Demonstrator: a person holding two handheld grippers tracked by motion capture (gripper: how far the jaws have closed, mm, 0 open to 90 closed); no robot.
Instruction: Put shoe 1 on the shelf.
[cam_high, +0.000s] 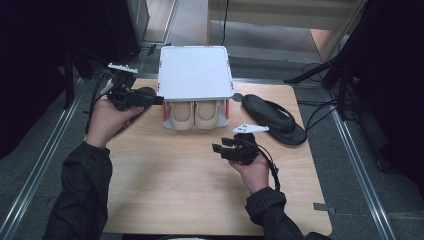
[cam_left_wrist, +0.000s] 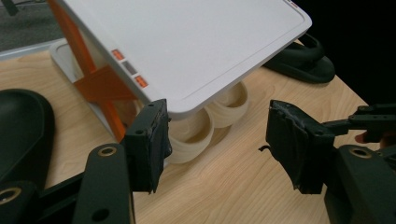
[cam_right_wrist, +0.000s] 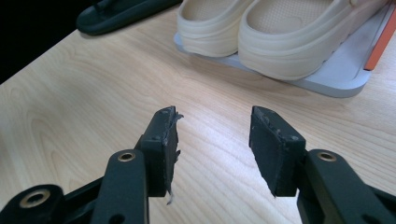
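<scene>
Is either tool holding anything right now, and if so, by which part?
Nothing is held. The left tool and the right tool both stand open with empty jaws.

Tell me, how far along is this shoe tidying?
Done: the cream clogs sit side by side on the white rack's lower shelf. In hand: nothing; the left gripper and right gripper are both open. Left: one black sandal beside the rack, another at its other side.

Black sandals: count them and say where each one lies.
2. One black sandal lies on the table right of the white shoe rack; the other black sandal lies left of it, beside the left hand-held gripper. More may be hidden.
</scene>
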